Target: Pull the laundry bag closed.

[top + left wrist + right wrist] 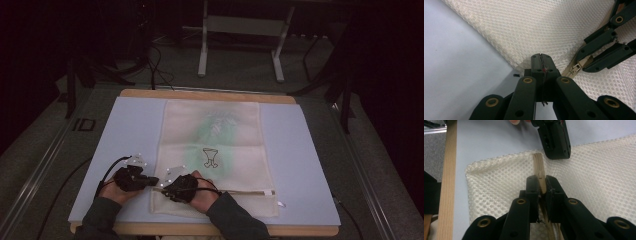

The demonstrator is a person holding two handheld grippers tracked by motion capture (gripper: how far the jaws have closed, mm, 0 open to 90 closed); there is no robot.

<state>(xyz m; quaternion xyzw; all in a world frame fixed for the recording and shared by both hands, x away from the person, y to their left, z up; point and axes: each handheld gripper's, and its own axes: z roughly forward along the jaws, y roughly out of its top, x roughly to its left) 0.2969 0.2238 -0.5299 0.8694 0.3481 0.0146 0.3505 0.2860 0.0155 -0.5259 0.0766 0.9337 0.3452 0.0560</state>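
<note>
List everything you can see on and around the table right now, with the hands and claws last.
Mesh bag: one, cream with a green print and a small cup drawing, flat on the mat's middle.
Zipper: one, beige, running across the bag's near end.
Mat: one, pale blue, covering the tabletop.
Table: one, light wood edge showing around the mat.
Metal frame: one, grey, on the floor beyond the table.
Left claw: one, black, shut on the bag's edge fabric.
Right claw: one, black, shut on the zipper.
Hands: two, near edge, dark sleeves.
</note>
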